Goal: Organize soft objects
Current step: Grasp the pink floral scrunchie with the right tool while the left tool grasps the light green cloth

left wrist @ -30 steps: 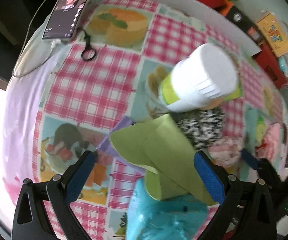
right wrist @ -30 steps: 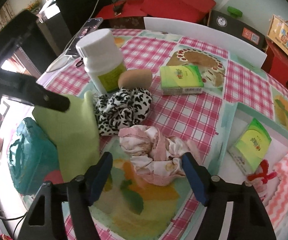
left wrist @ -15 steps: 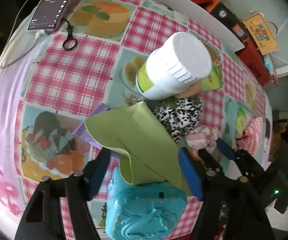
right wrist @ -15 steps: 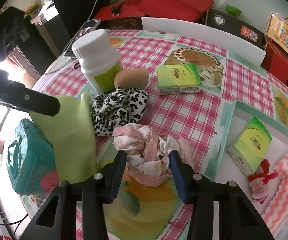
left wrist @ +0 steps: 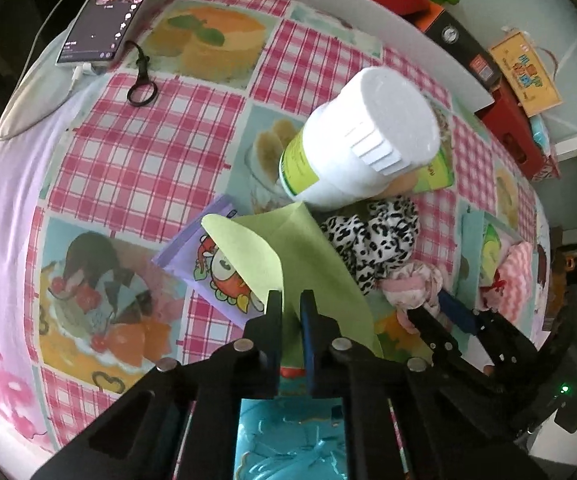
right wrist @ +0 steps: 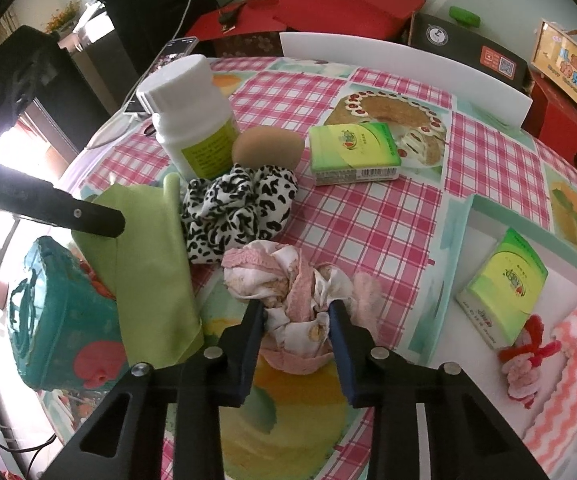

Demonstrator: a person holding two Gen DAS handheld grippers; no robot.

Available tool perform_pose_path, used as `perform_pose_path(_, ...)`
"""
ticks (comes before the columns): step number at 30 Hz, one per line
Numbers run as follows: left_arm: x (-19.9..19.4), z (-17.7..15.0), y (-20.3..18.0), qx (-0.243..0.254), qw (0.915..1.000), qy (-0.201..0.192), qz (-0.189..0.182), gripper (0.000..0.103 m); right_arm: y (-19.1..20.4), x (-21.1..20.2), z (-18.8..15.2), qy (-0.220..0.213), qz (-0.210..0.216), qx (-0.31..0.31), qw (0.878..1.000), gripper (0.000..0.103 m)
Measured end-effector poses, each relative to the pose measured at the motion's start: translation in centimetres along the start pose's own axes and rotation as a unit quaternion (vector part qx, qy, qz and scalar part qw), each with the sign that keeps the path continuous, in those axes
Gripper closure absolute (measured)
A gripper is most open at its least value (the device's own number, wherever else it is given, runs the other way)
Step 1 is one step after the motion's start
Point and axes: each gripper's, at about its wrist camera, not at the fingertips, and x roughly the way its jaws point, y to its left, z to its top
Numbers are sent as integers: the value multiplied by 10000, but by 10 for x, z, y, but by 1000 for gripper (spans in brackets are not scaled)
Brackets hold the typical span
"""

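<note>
My left gripper [left wrist: 290, 306] is shut on a folded green cloth [left wrist: 288, 252], which drapes over a teal tin [left wrist: 292, 444]. The cloth also shows in the right wrist view [right wrist: 148, 272]. My right gripper [right wrist: 298, 312] is shut on a pink and white scrunchie [right wrist: 288, 280], also visible in the left wrist view [left wrist: 412, 288]. A leopard-print scrunchie [right wrist: 236, 208] lies just behind it. A white tray [right wrist: 484, 240] at the right holds a green tissue pack [right wrist: 504, 284], a red and white scrunchie [right wrist: 524, 360] and a pink zigzag cloth [right wrist: 572, 360].
A white bottle [right wrist: 192, 112], a beige sponge egg [right wrist: 268, 148] and a second tissue pack [right wrist: 352, 152] stand behind the scrunchies. A purple cartoon packet [left wrist: 208, 260] lies under the green cloth. A phone [left wrist: 108, 12] and a key clip [left wrist: 142, 88] lie at the far left.
Both grippers have closed: the left onto the green cloth, the right onto the pink and white scrunchie after moving forward around it.
</note>
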Motion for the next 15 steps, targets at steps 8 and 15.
perform_pose_path(8, -17, -12, -2, -127, 9969, -606, -482, 99, -3, -2, -1, -31, 117, 94, 9999, 81)
perform_pose_path(15, -26, -16, -12, -108, 9931, -965, -650, 100, -6, -6, -2, -97, 229, 183, 9995, 88)
